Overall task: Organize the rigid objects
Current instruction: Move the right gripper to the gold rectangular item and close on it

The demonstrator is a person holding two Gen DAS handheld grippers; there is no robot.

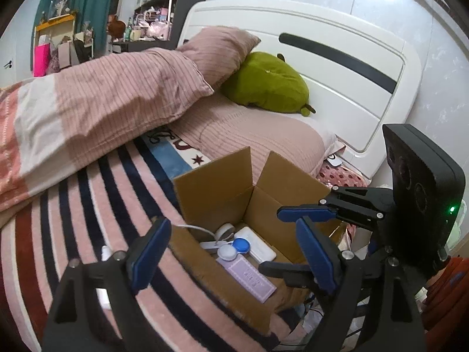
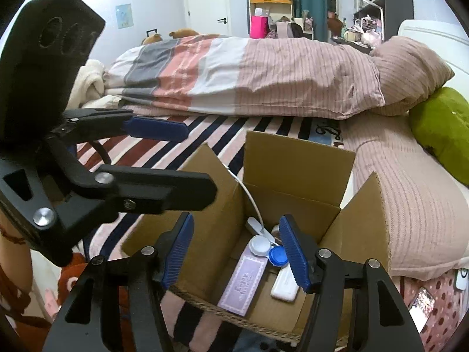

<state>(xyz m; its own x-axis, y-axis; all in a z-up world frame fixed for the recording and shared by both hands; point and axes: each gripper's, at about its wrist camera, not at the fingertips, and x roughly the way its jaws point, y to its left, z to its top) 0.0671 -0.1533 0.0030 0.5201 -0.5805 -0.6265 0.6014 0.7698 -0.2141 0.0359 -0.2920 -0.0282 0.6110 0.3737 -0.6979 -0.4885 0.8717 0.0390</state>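
Inside cardboard box (image 2: 296, 161): lens case (image 2: 268, 249), purple card (image 2: 241, 283)

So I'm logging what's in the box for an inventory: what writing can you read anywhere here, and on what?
"Enjoy" with a blurred second word below it: flat lilac rectangular card in the brown cardboard box.
Large dark script letters, partly covered, unreadable: striped pink blanket on the bed.
Pale blue poster on the far wall: too small to read.
Nothing else legible.

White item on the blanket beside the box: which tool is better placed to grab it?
Left, probably. The white item lies by the open left tool; the right tool hangs over the box.
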